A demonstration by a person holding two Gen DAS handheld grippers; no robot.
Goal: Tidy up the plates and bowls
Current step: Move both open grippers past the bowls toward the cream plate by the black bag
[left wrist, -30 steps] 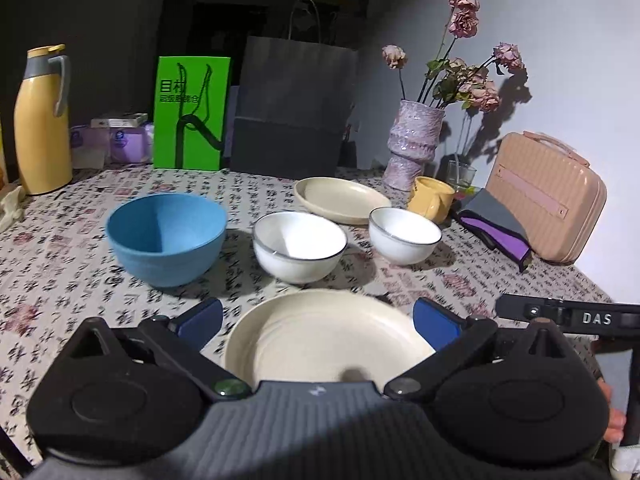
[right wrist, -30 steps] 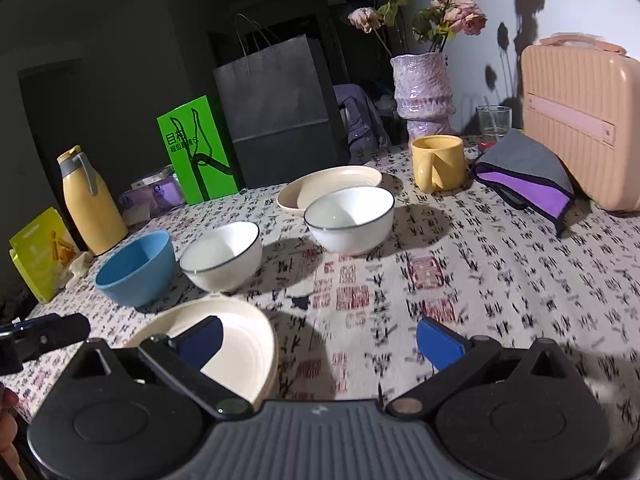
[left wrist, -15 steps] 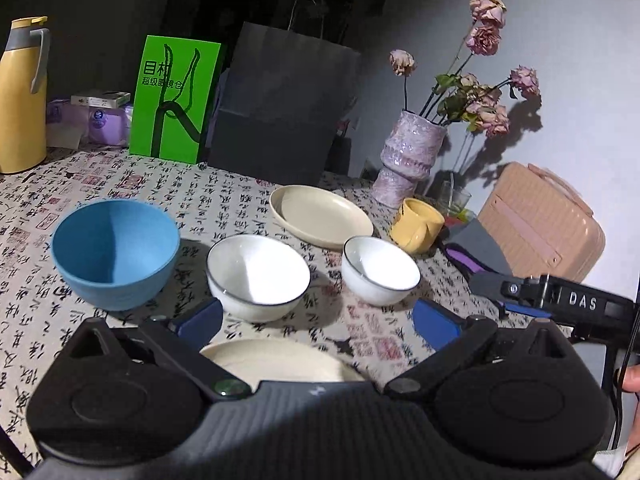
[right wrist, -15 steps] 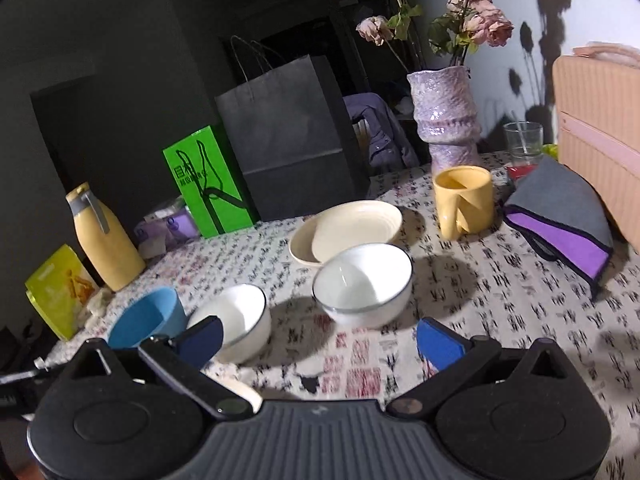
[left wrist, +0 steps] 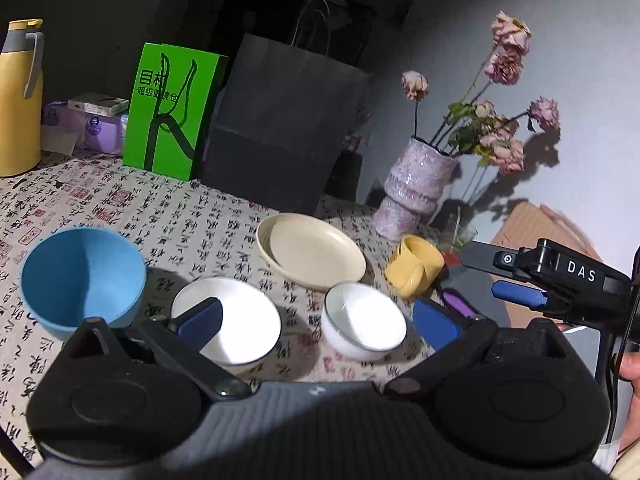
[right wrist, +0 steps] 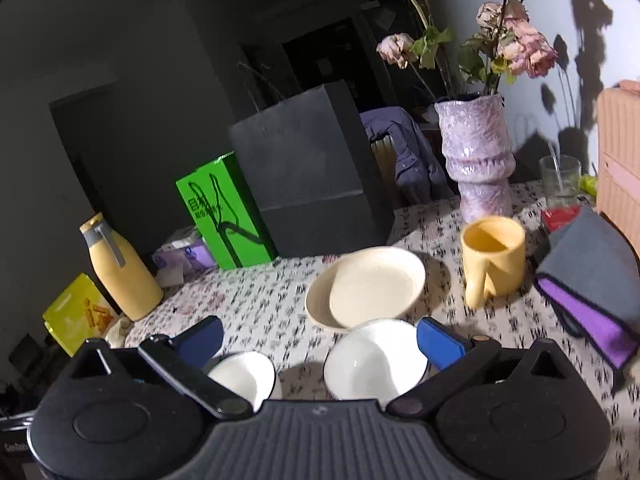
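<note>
Now, both grippers raised over the patterned tablecloth (left wrist: 188, 216), nothing between their blue pads. Left gripper (left wrist: 318, 320) with fingers spread wide, hanging above two white bowls — larger white bowl (left wrist: 240, 320) under the left pad, smaller white bowl (left wrist: 362, 322) just left of the right pad, the two bowls near each other but apart. Blue bowl (left wrist: 82, 280) off to the left, upright, well clear of the white ones. Cream plate (left wrist: 310, 252) behind the white bowls, toward the black paper bag (left wrist: 280, 128), flat on the cloth and empty. Yellow mug (left wrist: 414, 266) to the plate's right, beside the lilac vase (left wrist: 420, 188) of dried roses. Green box (left wrist: 174, 110) left of the bag, yellow thermos (left wrist: 18, 96) at the far left edge. Right gripper (right wrist: 320, 338) likewise spread open and empty, seen from the left wrist as a black bar marked DAS at the right, a bit of a hand (left wrist: 632, 364) below it. From the right wrist: smaller white bowl (right wrist: 374, 360) just beneath the gap between the pads, larger white bowl (right wrist: 244, 376) lower left, partly hidden by the gripper body; cream plate (right wrist: 366, 286) beyond them, yellow mug (right wrist: 492, 260) to its right, grey-and-purple cloth (right wrist: 592, 280) farther right, peach case (right wrist: 618, 152) at the frame edge. Some motion blur on the cloth in the right wrist view.
</note>
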